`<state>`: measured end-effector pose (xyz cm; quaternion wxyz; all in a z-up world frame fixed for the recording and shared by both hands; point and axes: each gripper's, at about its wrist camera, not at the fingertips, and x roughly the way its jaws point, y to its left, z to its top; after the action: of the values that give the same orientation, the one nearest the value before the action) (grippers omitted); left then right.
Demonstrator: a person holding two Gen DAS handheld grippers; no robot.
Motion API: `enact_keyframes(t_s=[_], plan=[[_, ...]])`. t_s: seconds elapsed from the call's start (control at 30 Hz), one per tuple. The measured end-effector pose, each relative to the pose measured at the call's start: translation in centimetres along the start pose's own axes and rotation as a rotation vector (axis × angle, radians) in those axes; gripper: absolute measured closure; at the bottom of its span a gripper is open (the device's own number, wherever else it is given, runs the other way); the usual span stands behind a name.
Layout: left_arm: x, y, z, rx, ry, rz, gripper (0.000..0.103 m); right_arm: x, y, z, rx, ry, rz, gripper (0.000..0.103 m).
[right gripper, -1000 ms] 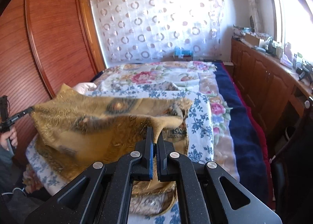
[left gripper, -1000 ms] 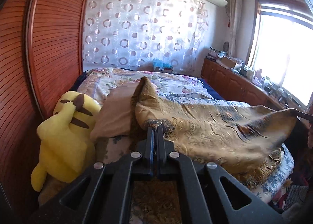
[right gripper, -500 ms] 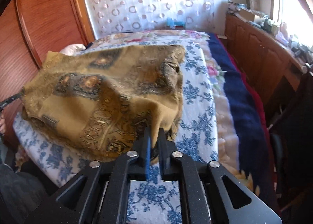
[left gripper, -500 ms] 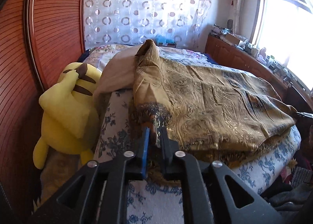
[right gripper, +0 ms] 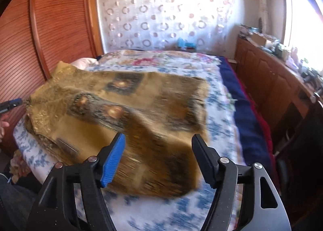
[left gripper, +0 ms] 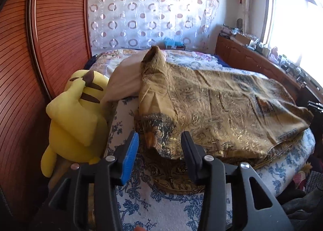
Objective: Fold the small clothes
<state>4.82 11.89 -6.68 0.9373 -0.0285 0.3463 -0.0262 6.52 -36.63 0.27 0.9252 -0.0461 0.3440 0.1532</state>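
Yellow plush toy (left gripper: 74,118) and a pillow (left gripper: 123,81) crowd the bed's (left gripper: 181,210) wall-side edge; your gold patterned garment (left gripper: 222,114) lies crosswise along the near edge, while your left gripper (left gripper: 159,146) and right gripper (right gripper: 158,148) are opening, pads clear.

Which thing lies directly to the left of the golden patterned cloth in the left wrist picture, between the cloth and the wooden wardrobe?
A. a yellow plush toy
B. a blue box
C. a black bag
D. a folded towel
A: the yellow plush toy sits at the bed's edge, between the wooden wardrobe and the golden patterned cloth.
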Motion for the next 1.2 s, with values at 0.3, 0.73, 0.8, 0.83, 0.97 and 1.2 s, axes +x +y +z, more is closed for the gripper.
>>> enact_keyframes(t_s=[0.3, 0.73, 0.8, 0.83, 0.97, 1.2], plan=[[1.5, -0.7, -1.0, 0.013, 0.041, 0.006, 0.057, 6.1, 7.0, 0.3, -0.056, 0.05, 0.107, 0.031], [4.4, -0.7, -2.5, -0.011, 0.13, 0.048, 0.056, 10.0, 11.0, -1.5, -0.129, 0.173, 0.001, 0.029], [4.3, -0.6, -2.6, -0.015, 0.122, 0.045, 0.056, 10.2, 10.8, -1.6, -0.118, 0.177, 0.009, 0.027], [4.3, -0.7, -2.7, -0.014, 0.119, 0.046, 0.055, 10.3, 10.7, -1.6, -0.117, 0.179, 0.012, 0.026], [4.2, -0.6, -2.9, -0.013, 0.1, 0.045, 0.054, 10.5, 10.6, -1.5, -0.116, 0.184, 0.027, 0.022], [3.8, 0.4, -2.8, -0.07, 0.107, -0.003, 0.054, 10.7, 10.8, -1.5, -0.118, 0.181, 0.025, 0.021]])
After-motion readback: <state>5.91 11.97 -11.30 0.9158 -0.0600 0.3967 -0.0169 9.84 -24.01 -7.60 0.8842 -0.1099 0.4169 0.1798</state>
